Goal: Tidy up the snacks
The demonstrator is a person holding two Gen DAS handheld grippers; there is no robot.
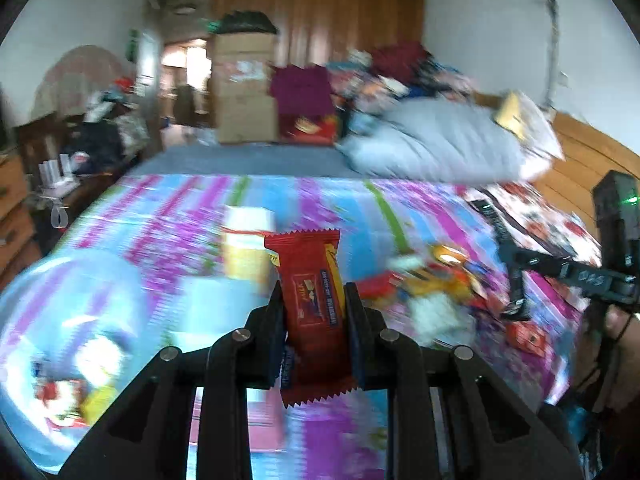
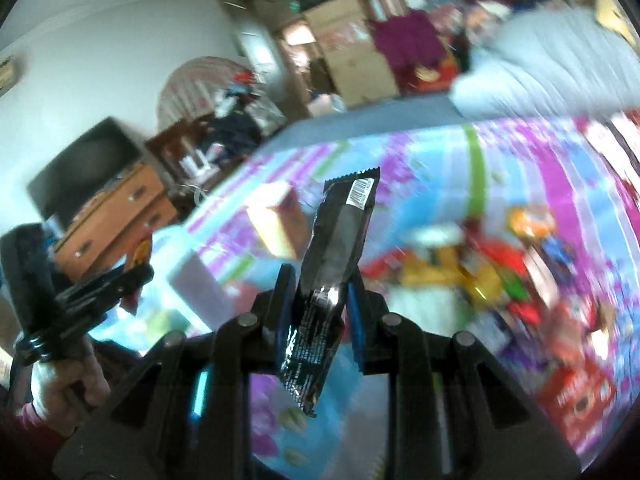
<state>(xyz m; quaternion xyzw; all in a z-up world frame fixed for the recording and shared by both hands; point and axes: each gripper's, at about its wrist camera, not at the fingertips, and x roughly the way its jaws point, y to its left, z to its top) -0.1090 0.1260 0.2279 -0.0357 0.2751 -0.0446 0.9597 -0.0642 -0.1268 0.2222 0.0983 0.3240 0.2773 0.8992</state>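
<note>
Left fingers [image 1: 313, 292] clamp red wrapper [image 1: 310, 280] | right fingers [image 2: 320, 276] clamp black wrapper [image 2: 338, 248] — above bed [image 1: 180, 208]

Little could be read in either view. The red snack packet [image 1: 314, 304] clamped in the left gripper [image 1: 314, 292] carried a printed logo panel and a dark strip of white lettering along one edge, both too small and turned sideways to make out. The black snack packet [image 2: 332, 280] clamped in the right gripper [image 2: 320, 280] showed a white barcode label near its top and fine white print lower down, none of it legible. Everything else was blurred.
</note>
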